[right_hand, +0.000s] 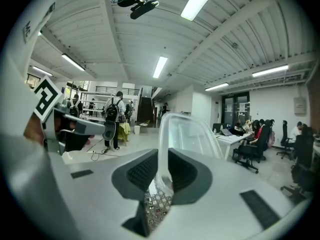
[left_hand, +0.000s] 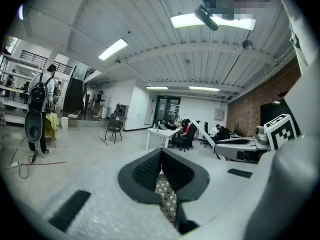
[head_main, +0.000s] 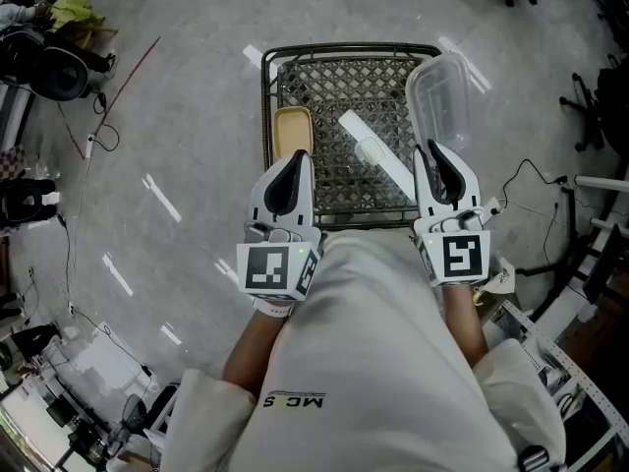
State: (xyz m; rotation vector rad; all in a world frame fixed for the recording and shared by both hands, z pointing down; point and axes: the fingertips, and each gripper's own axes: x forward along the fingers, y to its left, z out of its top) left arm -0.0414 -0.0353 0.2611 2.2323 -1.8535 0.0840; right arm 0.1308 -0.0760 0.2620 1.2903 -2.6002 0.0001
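A black wire basket (head_main: 272, 87) with a lattice floor stands on the grey floor ahead of me. In it lie a tan oblong tray (head_main: 292, 130) and a long white flat piece (head_main: 378, 155). My right gripper (head_main: 433, 149) is shut on the edge of a clear plastic container (head_main: 439, 98), held upright over the basket's right side. In the right gripper view the container (right_hand: 187, 134) rises from between the dark pads (right_hand: 142, 173). My left gripper (head_main: 297, 157) hangs over the basket's near left corner, close to the tan tray. Its jaws are shut with nothing between them, seen also in the left gripper (left_hand: 161, 159) view.
Cables and a black round device (head_main: 54, 70) lie on the floor at the left. Office chairs (head_main: 590, 106) and a white rack (head_main: 600, 254) stand at the right. A person with a backpack (left_hand: 39, 104) stands far off, and others sit at a desk (left_hand: 167, 133).
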